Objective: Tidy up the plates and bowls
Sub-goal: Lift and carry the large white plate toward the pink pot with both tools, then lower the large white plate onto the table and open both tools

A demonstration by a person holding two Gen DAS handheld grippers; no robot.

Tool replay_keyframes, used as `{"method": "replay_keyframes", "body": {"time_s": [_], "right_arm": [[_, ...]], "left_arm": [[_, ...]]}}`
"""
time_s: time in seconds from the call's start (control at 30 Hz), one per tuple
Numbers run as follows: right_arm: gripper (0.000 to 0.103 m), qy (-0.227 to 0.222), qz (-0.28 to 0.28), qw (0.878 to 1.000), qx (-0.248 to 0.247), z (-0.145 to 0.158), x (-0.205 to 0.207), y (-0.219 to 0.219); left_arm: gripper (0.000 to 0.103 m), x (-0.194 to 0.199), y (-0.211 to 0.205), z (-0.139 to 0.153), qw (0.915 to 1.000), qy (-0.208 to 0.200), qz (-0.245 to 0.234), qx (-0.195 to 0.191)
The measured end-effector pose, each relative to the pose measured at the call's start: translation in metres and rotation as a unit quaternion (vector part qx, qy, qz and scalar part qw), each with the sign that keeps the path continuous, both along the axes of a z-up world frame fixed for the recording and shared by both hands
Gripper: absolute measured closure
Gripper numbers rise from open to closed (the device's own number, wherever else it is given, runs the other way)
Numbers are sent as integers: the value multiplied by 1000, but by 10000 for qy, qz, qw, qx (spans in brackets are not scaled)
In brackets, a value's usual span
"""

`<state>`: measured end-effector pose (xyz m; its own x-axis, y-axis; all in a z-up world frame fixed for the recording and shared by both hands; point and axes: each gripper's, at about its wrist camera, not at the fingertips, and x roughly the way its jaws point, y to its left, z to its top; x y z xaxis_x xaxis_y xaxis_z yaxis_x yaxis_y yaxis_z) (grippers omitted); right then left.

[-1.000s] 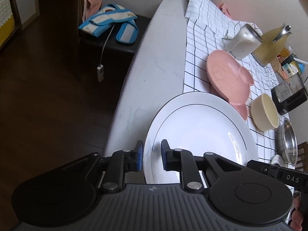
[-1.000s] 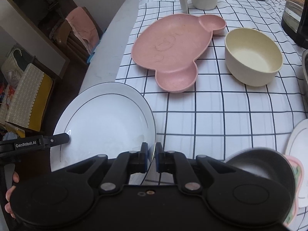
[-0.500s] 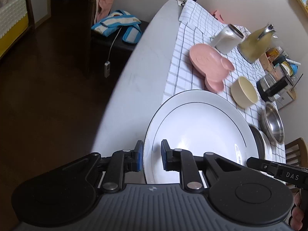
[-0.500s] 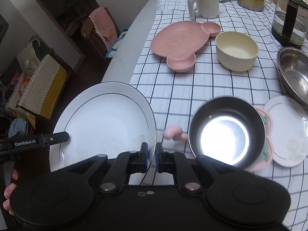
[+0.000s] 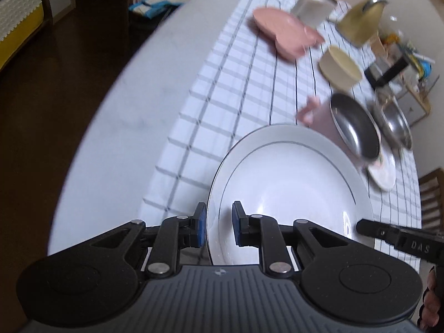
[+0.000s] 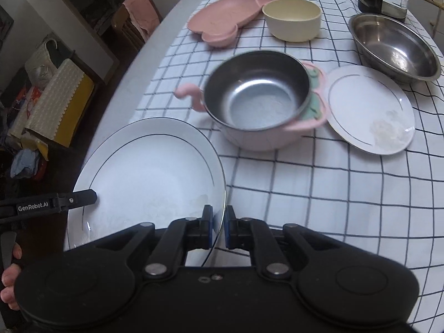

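Since the earlier frames the large white plate [image 6: 147, 177] has been carried from the bare table edge in over the checked cloth [image 6: 319, 194], and the pink-handled steel bowl [image 6: 258, 97], previously near the bottom of the right wrist view, is now seen just beyond the plate's far rim. The plate is gripped on two sides: the right gripper [image 6: 218, 229] is pinched on the rim at the plate's right side, and the left gripper [image 5: 219, 226] is closed around the rim at the opposite side, with the rim seen edge-on between its blue pads. The plate is held near the front left corner of the cloth, close to the tabletop [image 5: 133, 88] edge; contact with the cloth cannot be determined. The steel bowl is seated on a pink-and-green item, touching the small white plate [image 6: 369, 111] to its right. Toward the far edge, the pink divided plate [image 6: 222, 19], the cream bowl [image 6: 291, 18] and the wide steel bowl [image 6: 394, 47] are laid out in a row.
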<state>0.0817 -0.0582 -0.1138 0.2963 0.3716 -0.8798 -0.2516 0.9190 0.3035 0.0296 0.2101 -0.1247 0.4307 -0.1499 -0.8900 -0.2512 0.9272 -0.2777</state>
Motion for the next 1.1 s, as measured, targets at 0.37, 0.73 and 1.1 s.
{"method": "replay_keyframes", "body": {"time_s": [0.37,0.73,1.1], "right_arm": [[94,231,60,9997,-36,-34,-21,-23],[93,179,59,9998,-76,-41,-22,-23],[77,-20,-212,9997,-146,-27,-23,-35]], "left_arm": [[85,-23,-24,-21,9990,196,-220,333],[85,-19,-26,-28,9979,346,-381,384],[85,-13,-15,-6,9963,114,-585,614]]}}
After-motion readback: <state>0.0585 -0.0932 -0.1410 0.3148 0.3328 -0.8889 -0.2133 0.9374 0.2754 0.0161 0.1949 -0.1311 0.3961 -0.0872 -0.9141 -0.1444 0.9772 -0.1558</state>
